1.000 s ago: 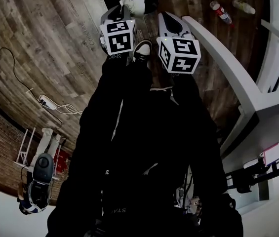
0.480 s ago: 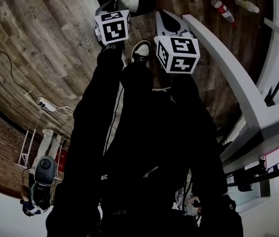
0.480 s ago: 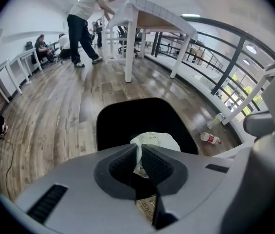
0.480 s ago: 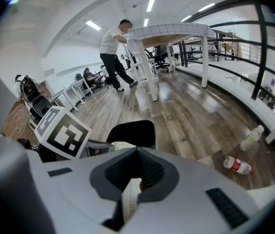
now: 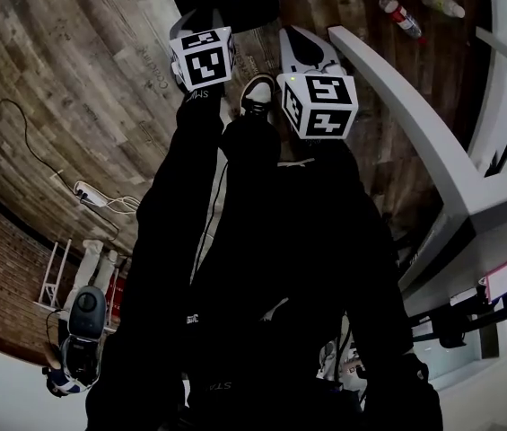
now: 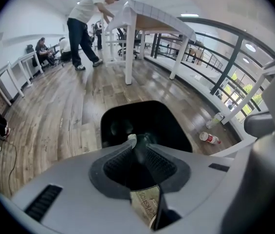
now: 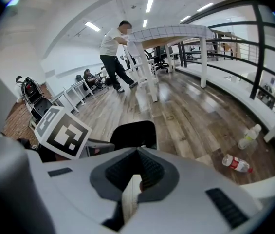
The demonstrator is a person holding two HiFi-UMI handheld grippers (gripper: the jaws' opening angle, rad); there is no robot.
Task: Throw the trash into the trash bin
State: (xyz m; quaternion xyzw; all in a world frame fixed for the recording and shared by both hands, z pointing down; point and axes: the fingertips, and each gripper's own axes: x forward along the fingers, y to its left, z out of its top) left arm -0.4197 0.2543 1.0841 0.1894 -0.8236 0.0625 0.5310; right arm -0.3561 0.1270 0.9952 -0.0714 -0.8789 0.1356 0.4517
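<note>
**Setting:** open office with a brown wood-plank floor (image 6: pixel 49 116) and dark railings along the window side.

**Trash:** a pale scrap of trash (image 6: pixel 131 137). Only a sliver shows, pinched at the very tips of the left hand-held gripper (image 6: pixel 136 141), whose jaws are drawn almost together on it.

**Receptacle:** a black open-topped plastic trash bin (image 6: pixel 171 121). It stands straight ahead of and below the left hand-held gripper's tips, mouth up. The scrap appears to hang over the opening, not the rim.

**Second tool:** the right hand-held gripper (image 7: pixel 139 148) has its jaws fully closed with nothing between them. It sits just to the right of the left one, and the bin lies ahead and slightly to its left, so the left is the nearer.

**Pose:** both are pitched steeply downward, side by side.

**Also on the floor:** a red-labelled plastic bottle (image 6: pixel 209 138) and a clear plastic bottle (image 6: pixel 217 118) lie on their sides, well off to the right of both tools.

**Judgement:** this looks like the release step. Parting the left jaws should suffice, though so light a scrap may cling to a pad.
</note>
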